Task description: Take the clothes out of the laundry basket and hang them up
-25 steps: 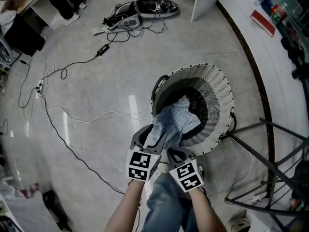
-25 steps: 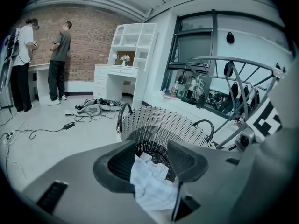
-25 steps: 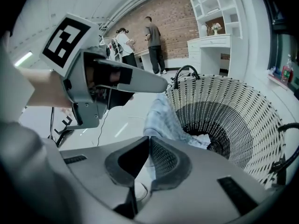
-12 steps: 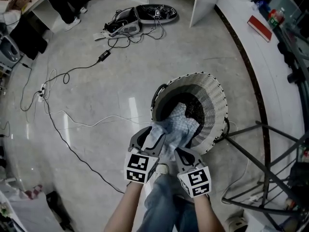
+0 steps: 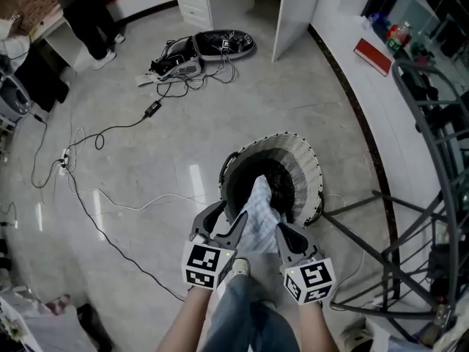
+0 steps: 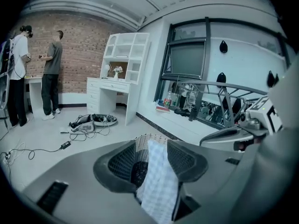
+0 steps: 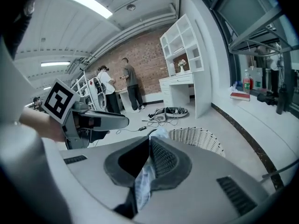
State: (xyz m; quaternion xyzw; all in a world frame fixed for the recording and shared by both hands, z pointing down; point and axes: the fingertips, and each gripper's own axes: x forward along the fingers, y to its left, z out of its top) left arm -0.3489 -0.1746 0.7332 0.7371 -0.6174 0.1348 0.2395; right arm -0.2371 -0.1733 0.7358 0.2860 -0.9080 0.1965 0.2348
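A white wicker laundry basket (image 5: 304, 169) stands on the floor in front of me. A light blue checked cloth (image 5: 260, 210) is pulled up out of it in a long fold. My right gripper (image 5: 284, 233) is shut on the cloth (image 7: 142, 183), its jaws pinching the fabric above the basket (image 7: 198, 140). My left gripper (image 5: 226, 222) is beside it on the left, jaws wide apart. In the left gripper view the cloth (image 6: 159, 183) runs between the left gripper's (image 6: 152, 146) jaws, lying against the right-hand pad, with a gap on the other side through which the basket (image 6: 139, 144) shows.
A grey metal drying rack (image 5: 418, 196) stands at the right, close to the basket. Cables (image 5: 110, 196) trail over the floor at the left, with a bag and gear (image 5: 205, 44) beyond. A white desk (image 6: 110, 94) and two people (image 6: 51, 73) are at the far wall.
Both grippers have risen together, and the cloth has been drawn up out of the basket into a narrow hanging fold. The basket now sits lower beneath them.
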